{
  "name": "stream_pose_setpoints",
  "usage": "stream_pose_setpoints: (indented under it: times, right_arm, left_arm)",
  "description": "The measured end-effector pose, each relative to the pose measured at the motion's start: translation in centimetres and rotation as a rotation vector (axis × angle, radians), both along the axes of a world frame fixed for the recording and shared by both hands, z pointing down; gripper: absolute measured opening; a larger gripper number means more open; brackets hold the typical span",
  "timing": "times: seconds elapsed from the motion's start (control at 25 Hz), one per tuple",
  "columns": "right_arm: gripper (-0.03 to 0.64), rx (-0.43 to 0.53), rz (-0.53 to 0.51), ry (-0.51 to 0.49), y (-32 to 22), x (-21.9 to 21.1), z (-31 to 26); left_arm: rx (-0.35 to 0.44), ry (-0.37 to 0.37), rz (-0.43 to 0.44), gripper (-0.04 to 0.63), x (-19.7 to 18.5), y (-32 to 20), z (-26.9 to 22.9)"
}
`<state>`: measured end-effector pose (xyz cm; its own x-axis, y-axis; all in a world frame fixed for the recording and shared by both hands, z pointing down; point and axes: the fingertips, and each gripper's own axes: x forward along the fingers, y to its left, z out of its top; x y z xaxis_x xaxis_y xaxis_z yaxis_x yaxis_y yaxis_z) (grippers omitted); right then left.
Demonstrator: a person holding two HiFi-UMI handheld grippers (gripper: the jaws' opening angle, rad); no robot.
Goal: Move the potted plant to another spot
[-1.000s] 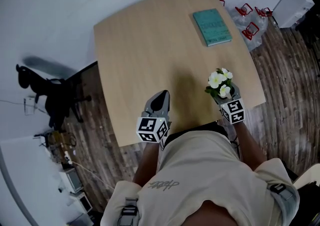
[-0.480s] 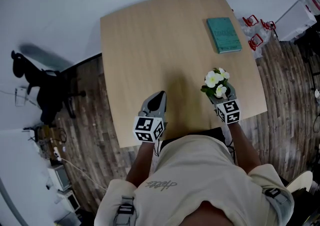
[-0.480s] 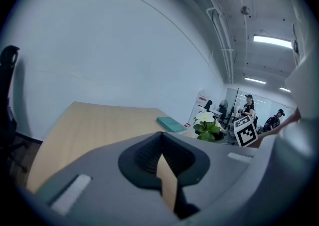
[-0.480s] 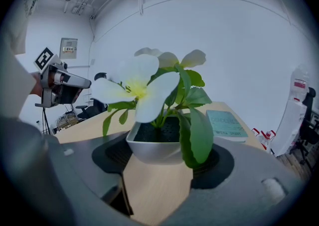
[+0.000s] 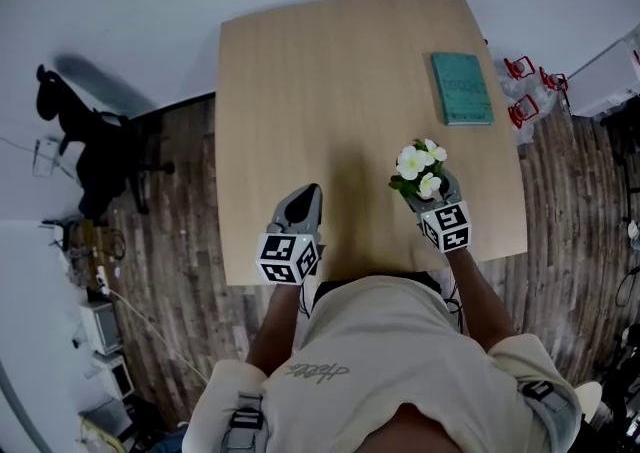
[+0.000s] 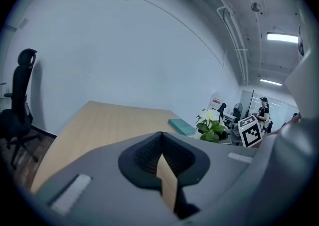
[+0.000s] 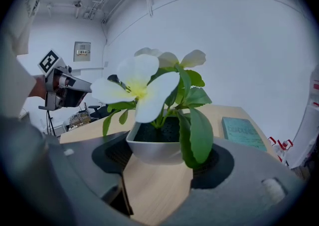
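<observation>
The potted plant (image 5: pixel 418 169) had shifted from the worktop's (image 5: pixel 330 81) right edge toward its middle, its pot clamped in the right hand-held gripper (image 5: pixel 422 188) and apparently not yet set down, while the left hand-held gripper (image 5: pixel 310 191) hovered closed and empty.

Left gripper (image 6: pixel 162 133): jaws together at the tips, nothing between them. Ahead is the wooden table (image 6: pixel 99 120), with a teal book (image 6: pixel 181 126) at its far right. Potted plant (image 6: pixel 210 125) right of that, marker cube (image 6: pixel 250 131) just beside it. Office chair (image 6: pixel 18 105) far left.
</observation>
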<state>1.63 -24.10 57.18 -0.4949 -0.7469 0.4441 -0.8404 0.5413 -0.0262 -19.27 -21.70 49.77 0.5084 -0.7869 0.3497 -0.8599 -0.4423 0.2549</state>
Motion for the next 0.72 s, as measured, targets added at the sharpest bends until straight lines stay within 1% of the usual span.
stream_pose_setpoints:
  times: [0.2,0.36,0.72]
  right_arm:
    - [0.333,-0.012,-0.055,-0.018,-2.0,0.1,0.8]
    - [0.333,-0.036,-0.093,-0.028,-3.3,-0.1,1.8]
    - [0.333,-0.072,-0.196,0.001,-7.1,-0.5,4.8]
  left_arm:
    - [-0.002,-0.026,-0.053,0.019,0.3,-0.2,-0.3]
    - [-0.039,-0.036,-0.105,0.018,0.2,0.0,0.4]
    - [-0.088,-0.040,-0.167,0.018,1.6,-1.2,2.2]
